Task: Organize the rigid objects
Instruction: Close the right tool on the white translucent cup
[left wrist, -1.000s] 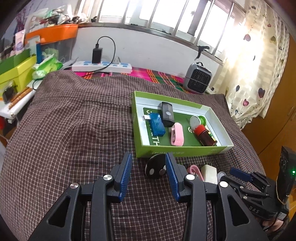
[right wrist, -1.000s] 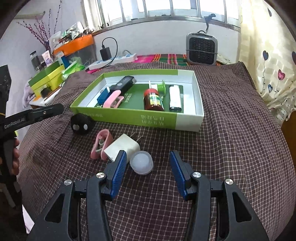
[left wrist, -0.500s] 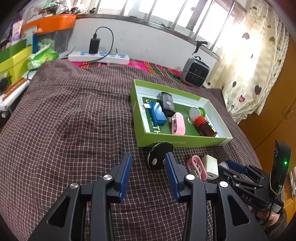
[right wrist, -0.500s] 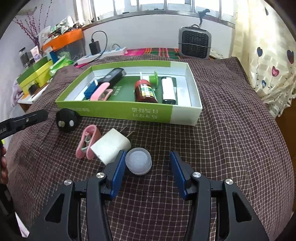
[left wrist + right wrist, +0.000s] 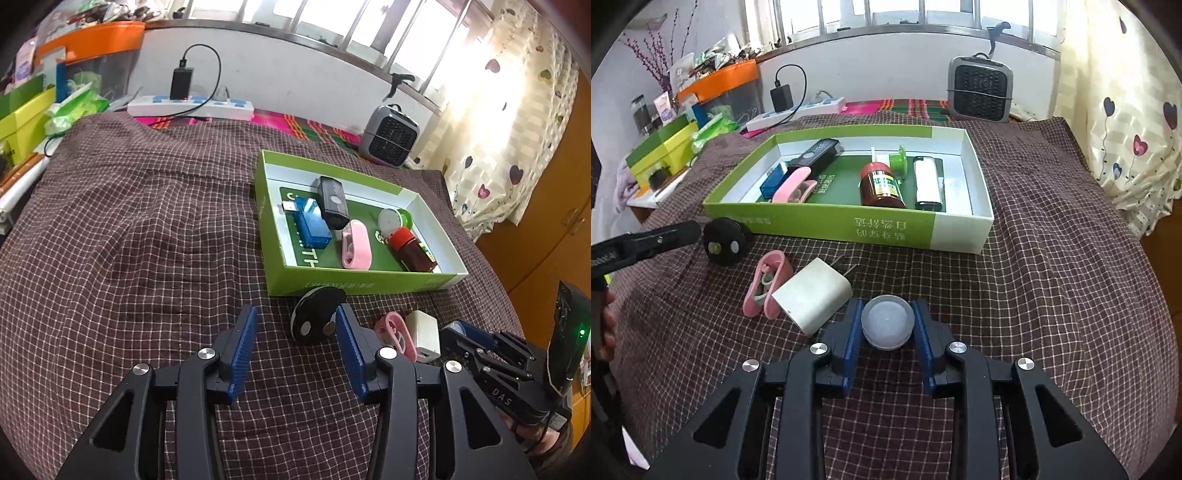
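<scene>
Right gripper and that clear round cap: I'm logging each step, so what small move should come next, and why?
Probably lift it straight up. The right gripper has both blue pads against the clear round cap, which rests on the checked cloth. The white charger lies close beside the left pad, so a vertical lift avoids nudging it before carrying toward the green box.

Both wrist views skim low over the checked cloth [image 5: 129, 229], facing the window, sharing the green box [image 5: 827, 221]
</scene>
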